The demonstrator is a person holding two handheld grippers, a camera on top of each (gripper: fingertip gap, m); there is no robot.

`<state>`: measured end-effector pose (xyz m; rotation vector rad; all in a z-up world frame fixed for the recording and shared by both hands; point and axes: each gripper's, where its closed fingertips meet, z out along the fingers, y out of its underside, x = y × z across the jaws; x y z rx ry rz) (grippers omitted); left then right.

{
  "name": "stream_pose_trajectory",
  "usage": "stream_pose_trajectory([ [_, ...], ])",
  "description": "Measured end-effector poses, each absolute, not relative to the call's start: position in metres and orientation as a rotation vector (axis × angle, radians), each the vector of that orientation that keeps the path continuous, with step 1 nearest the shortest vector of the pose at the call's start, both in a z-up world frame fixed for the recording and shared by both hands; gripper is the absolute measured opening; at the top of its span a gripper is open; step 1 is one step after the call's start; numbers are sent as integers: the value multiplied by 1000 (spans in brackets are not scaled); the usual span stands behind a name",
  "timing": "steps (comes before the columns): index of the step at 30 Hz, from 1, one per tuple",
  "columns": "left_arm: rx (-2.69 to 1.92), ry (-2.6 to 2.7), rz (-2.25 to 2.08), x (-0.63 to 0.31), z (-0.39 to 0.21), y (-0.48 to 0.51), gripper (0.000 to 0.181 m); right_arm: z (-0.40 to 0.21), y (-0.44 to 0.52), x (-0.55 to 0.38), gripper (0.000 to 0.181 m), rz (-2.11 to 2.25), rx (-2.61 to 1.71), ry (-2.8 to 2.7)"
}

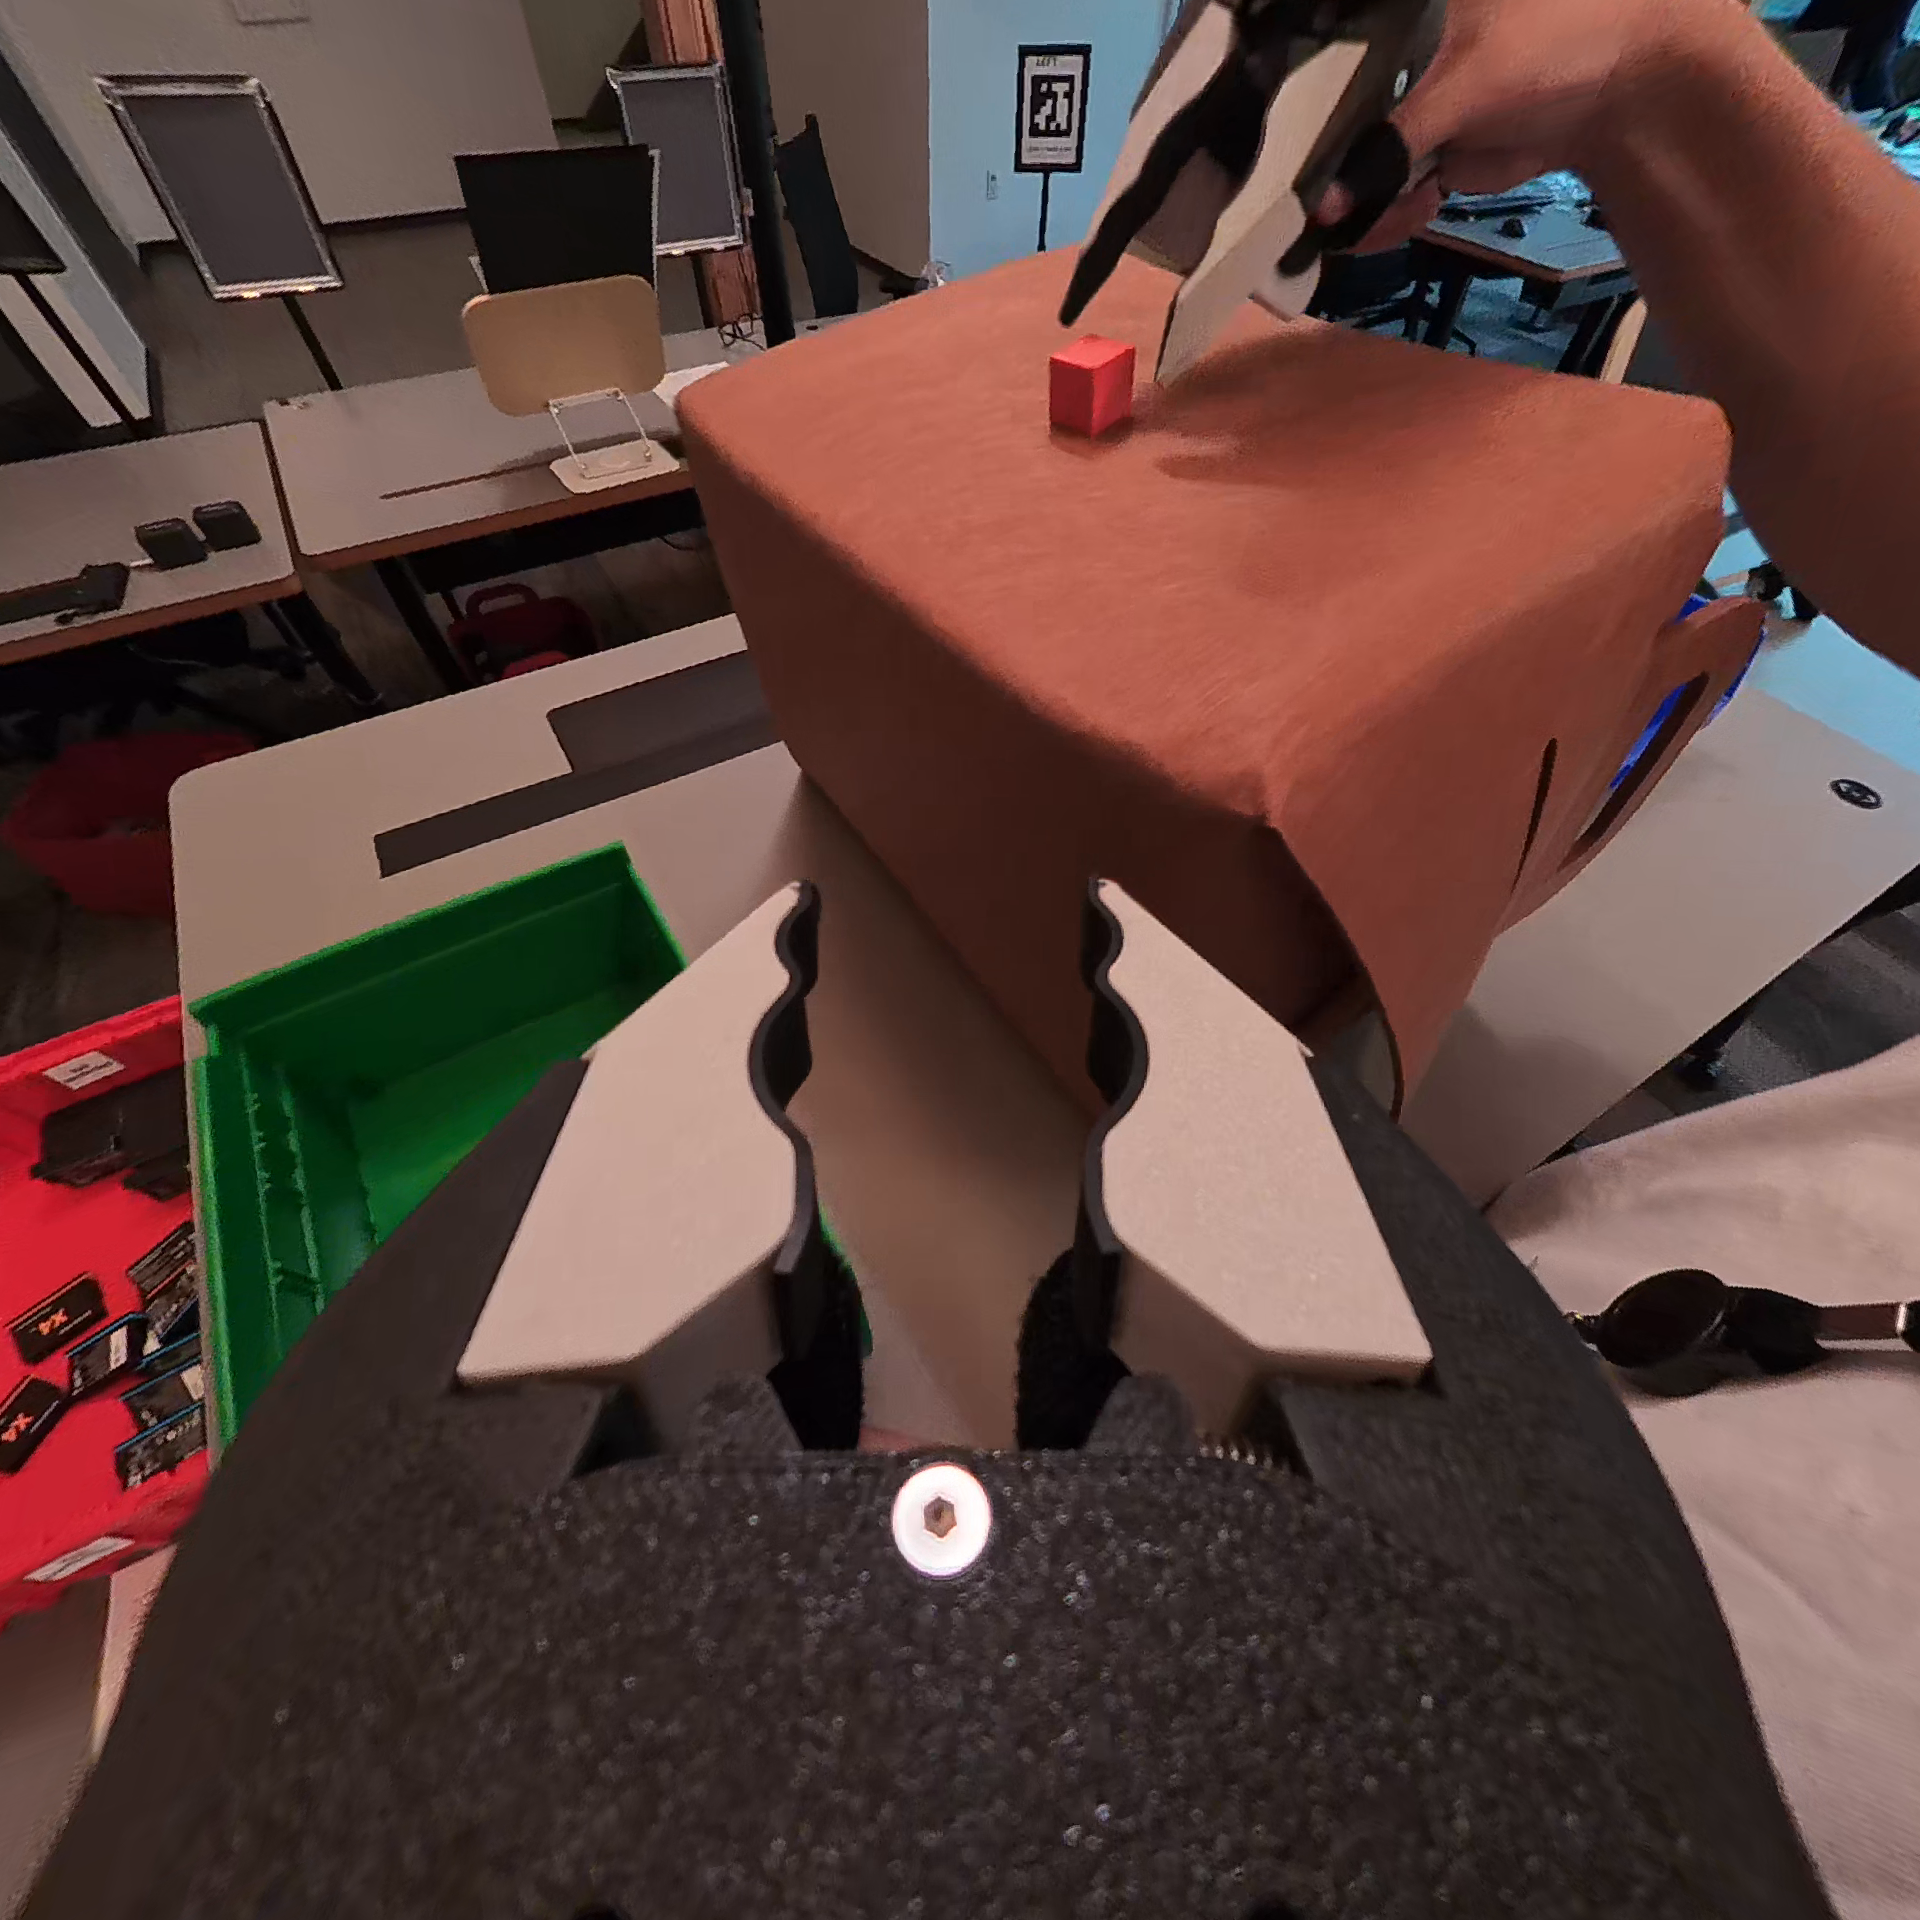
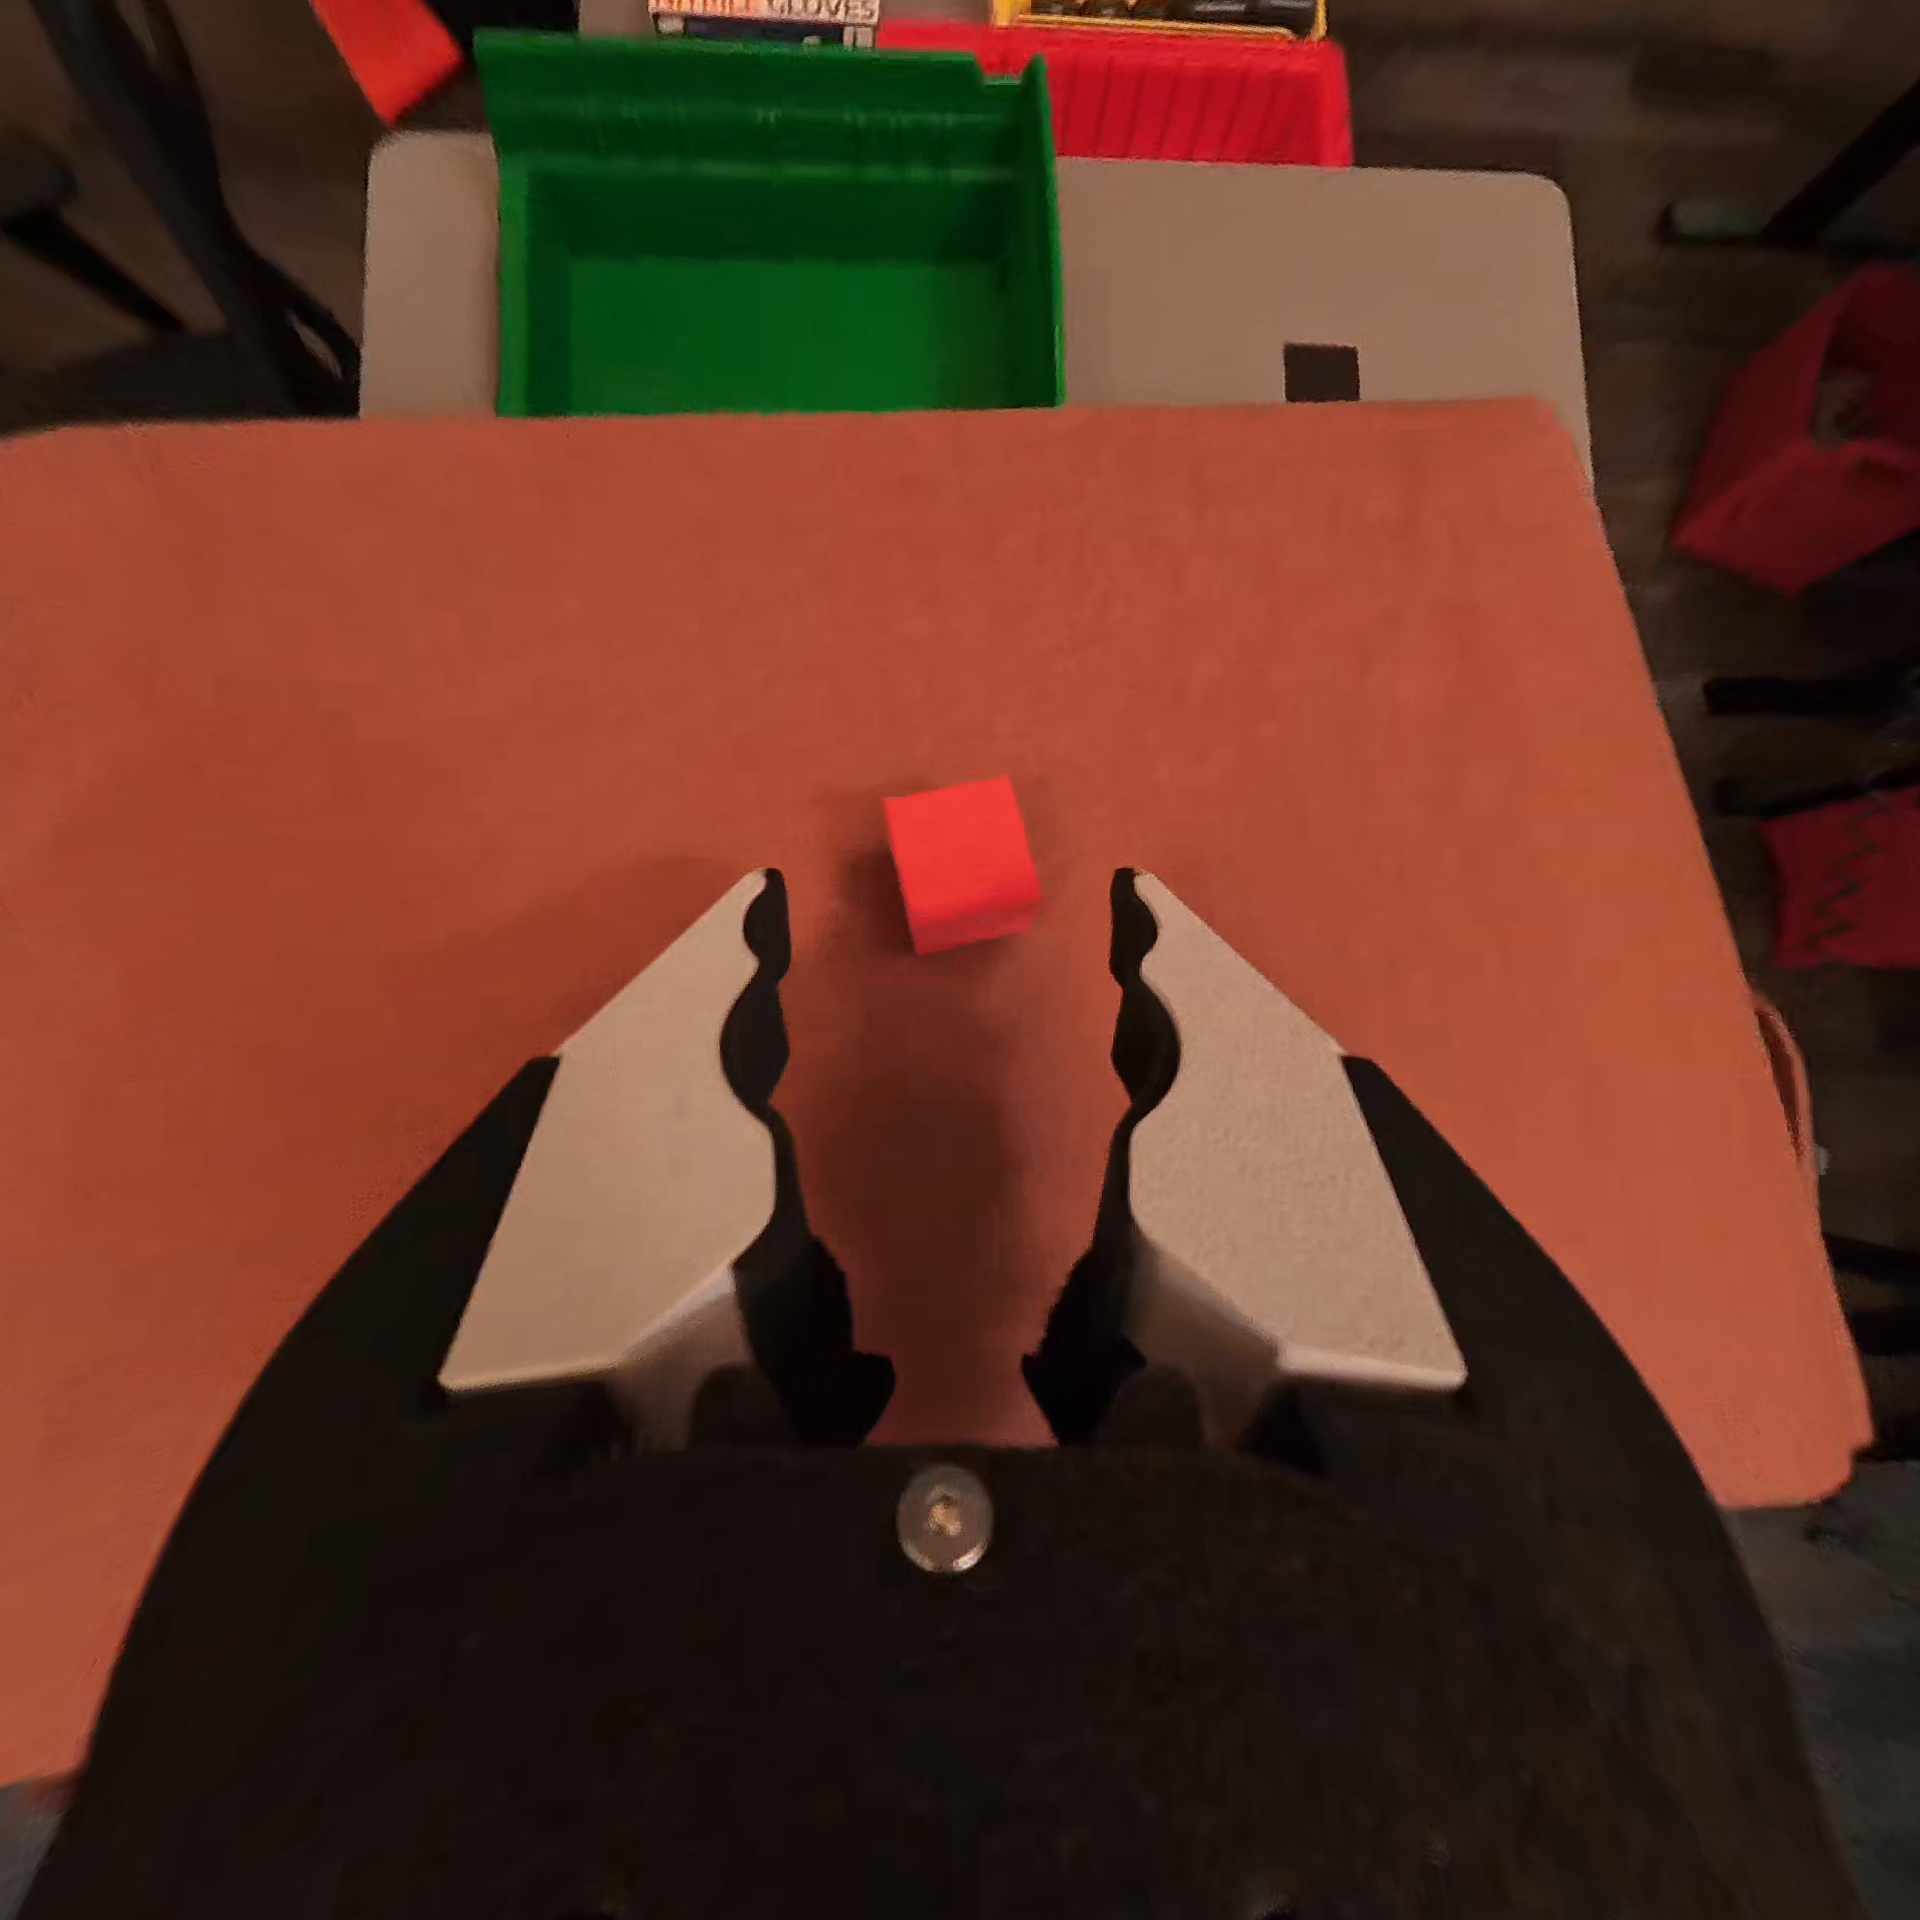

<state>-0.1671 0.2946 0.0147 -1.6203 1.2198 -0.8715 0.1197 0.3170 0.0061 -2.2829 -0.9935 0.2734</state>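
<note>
A small red cube (image 2: 961,862) sits on top of a box covered in brown cloth (image 2: 416,675). My right gripper (image 2: 948,883) is open and hovers just above the cloth, with the cube right at its fingertips and nothing held. In the left wrist view the cube (image 1: 1089,382) sits on the covered box (image 1: 1195,644), and the right gripper (image 1: 1117,343) points down beside it, held by a hand. My left gripper (image 1: 948,899) is open and empty, low in front of the box, above the grey table (image 1: 312,821).
An open green bin (image 1: 416,1049) stands on the table left of the box; it also shows beyond the box in the right wrist view (image 2: 774,312). A red tray (image 1: 73,1299) with small black packets lies at the far left. Desks and display stands are behind.
</note>
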Motion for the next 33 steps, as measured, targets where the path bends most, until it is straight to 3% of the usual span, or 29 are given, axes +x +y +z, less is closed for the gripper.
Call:
stream_pose_trajectory([
  [1, -1627, 1212, -874, -170, 13, 297, 52, 2, 321, 117, 60, 244, -2266, -1025],
  [3, -1635, 1195, -878, -175, 12, 301, 52, -7, 324, 116, 29, 176, -2273, -1074],
  [6, -1639, 1190, -884, -177, 12, 306, 52, 3, 324, 119, 28, 92, -2248, -1080],
  [10, -1623, 1208, -895, -171, 16, 310, 52, 63, 302, 138, 28, -20, -2093, -940],
  [13, -1612, 1234, -912, -159, 17, 311, 52, 105, 263, 187, 28, -198, -2012, -739],
  [16, -1603, 1264, -918, -144, 17, 311, 52, 108, 205, 262, 28, -361, -2021, -486],
  [19, -1595, 1297, -913, -126, 19, 310, 52, 62, 142, 347, 28, -480, -2114, -176],
  [24, -1582, 1328, -867, -101, 25, 303, 51, -75, 60, 451, 28, -545, -2194, 243],
  [28, -1629, 1320, -859, -89, 24, 289, 51, -181, 39, 476, 29, -301, -2273, 510],
  [33, -1715, 1299, -786, -83, 11, 270, 52, -246, 35, 499, 29, -297, -2408, 654],
])
